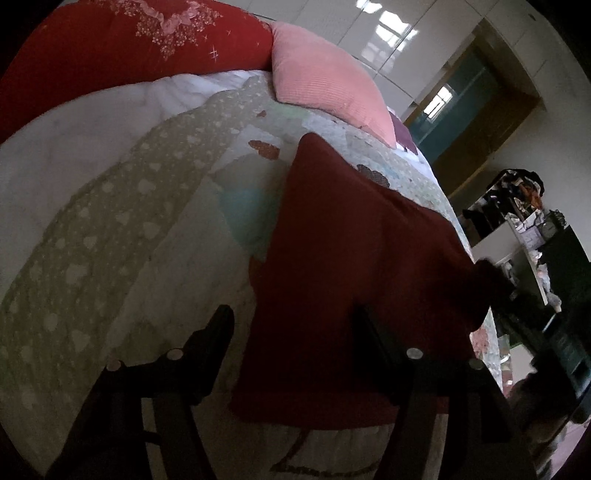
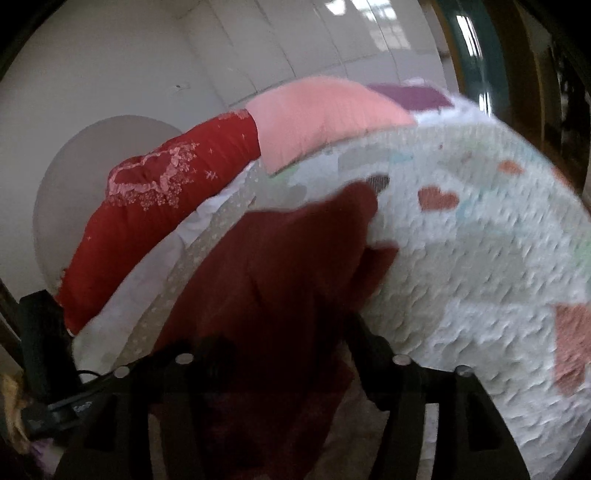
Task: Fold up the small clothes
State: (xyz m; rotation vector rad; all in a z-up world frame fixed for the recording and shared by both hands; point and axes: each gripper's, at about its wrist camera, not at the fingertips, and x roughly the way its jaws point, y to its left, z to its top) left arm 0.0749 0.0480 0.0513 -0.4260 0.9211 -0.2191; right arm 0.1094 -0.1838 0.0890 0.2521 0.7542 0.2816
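**A:** What is the surface here?

**B:** A bed, covered by a pale quilt (image 1: pixel 177 206) with patchwork squares, small white hearts on a beige band and reddish hearts on the lighter part. At the head lie a red pillow (image 1: pixel 110 55) with pink lace trim and, just beside it, a salmon-pink pillow (image 1: pixel 325 81). A white sheet (image 1: pixel 74 122) shows between the red pillow and the quilt.

**A:** And the garment?

**B:** The dark red garment (image 1: pixel 343 266) lies spread on the quilt, towards the near edge of the bed, its far corner pointing at the pink pillow. One part hangs off the bed's side on the right of the left wrist view.

**A:** The grippers?

**B:** The left gripper (image 1: pixel 295 325) stands well open; the garment's near edge lies between its fingers, but the pads do not press on it. The right gripper (image 2: pixel 288 343) is also parted, with red cloth lying in the gap, and nothing clamped. That view is blurred.

**A:** What of the room?

**B:** Glossy white cupboard doors (image 1: pixel 376 33) behind the bed reflect a window. To the right is a wood-framed opening with a teal panel (image 1: pixel 461 107), and nearer, a cluttered shelf unit (image 1: pixel 517 221). The right wrist view shows a plain pale wall (image 2: pixel 110 66) past the red pillow.
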